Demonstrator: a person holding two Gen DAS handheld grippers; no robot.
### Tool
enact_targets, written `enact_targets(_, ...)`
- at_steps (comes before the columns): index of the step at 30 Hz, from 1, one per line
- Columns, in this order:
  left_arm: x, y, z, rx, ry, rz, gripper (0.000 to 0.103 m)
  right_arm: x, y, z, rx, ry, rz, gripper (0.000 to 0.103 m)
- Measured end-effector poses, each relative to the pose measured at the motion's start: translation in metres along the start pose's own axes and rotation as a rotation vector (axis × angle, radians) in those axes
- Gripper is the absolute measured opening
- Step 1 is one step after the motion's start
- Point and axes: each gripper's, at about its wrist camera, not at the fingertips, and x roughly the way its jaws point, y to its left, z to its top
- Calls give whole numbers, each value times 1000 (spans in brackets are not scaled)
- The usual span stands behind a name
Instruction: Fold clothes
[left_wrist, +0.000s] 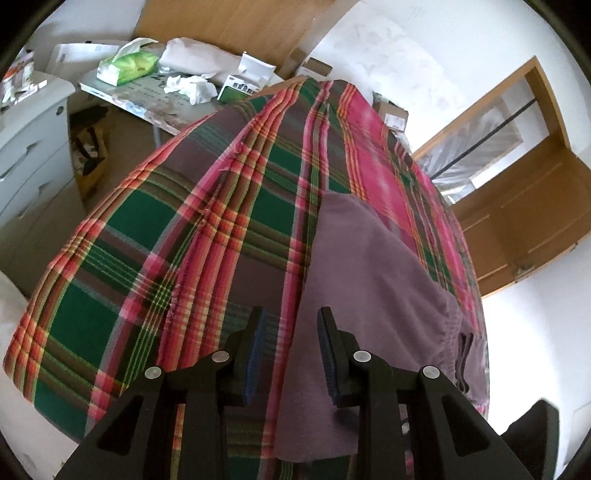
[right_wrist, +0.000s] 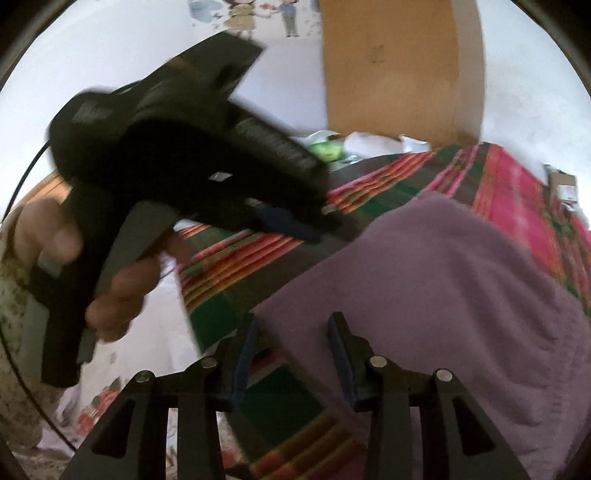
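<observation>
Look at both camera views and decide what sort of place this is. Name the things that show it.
Probably a bedroom in a home: a plaid sheet covers a bed-like surface holding a purple garment, with white drawers, a cluttered side table and a wooden door around it.

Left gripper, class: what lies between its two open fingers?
In the left wrist view, the left gripper frames the edge of the purple garment and a strip of plaid cloth beside it.

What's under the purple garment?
The purple garment lies on a plaid cloth, which shows all around it. Whatever is beneath the garment's middle, or under the plaid cloth, is covered.
</observation>
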Motion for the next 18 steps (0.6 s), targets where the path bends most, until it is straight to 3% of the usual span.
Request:
enact_targets(5, 2, 2, 1, -3, 7, -3, 29, -2, 16, -2, -65, 9, 17, 41)
enact_targets(12, 3, 4, 8, -3, 6, -7, 29, 4, 20, 0, -81, 3, -98, 42)
enact_targets(18, 17, 7, 18, -22, 56, -27, 29, 17, 31, 2, -101, 23, -176, 44)
